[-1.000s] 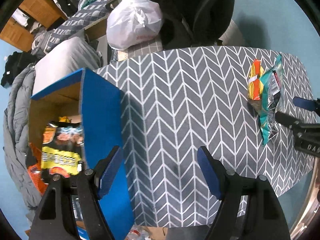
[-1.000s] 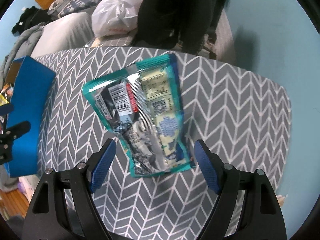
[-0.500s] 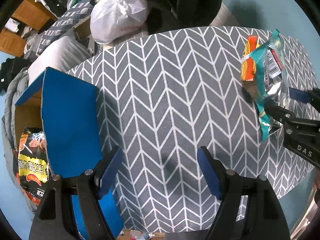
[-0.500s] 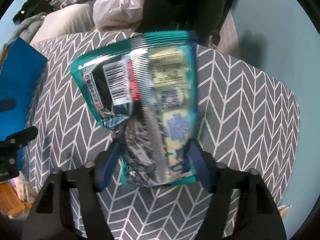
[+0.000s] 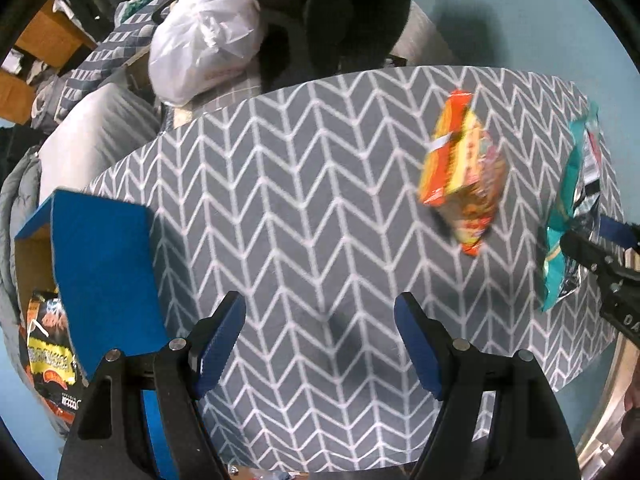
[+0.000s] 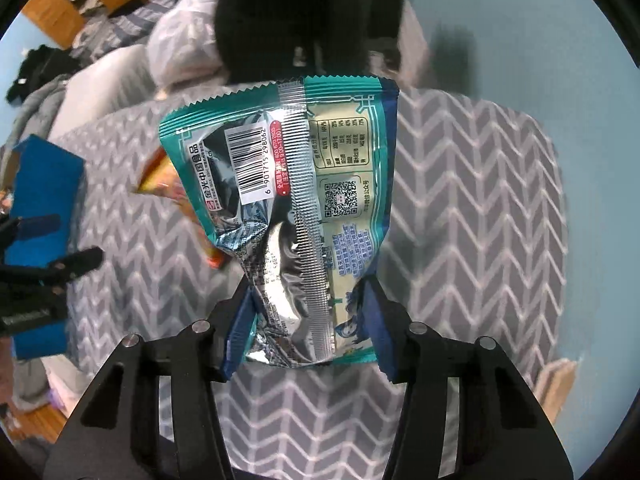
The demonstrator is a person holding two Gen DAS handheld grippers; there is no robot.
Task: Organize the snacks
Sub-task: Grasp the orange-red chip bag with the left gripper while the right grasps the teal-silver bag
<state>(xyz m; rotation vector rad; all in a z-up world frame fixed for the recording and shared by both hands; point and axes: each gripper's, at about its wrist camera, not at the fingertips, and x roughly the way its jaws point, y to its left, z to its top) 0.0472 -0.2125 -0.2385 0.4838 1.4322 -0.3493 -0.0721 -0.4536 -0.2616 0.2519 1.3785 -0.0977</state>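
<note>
While the right gripper (image 6: 308, 328) has just been closing, its fingers now clamp the teal snack packet's (image 6: 296, 184) lower end | left gripper (image 5: 320, 344) fingers apart over bare worktop (image 5: 280, 200) | orange packet (image 5: 464, 176) near right edge | blue box (image 5: 100, 276) beyond left edge, black-yellow bag (image 5: 48, 352) inside | cluttered room behind.

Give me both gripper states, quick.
Left gripper: open, empty.
Right gripper: jaws just closed on the teal snack packet, holding it.
</note>
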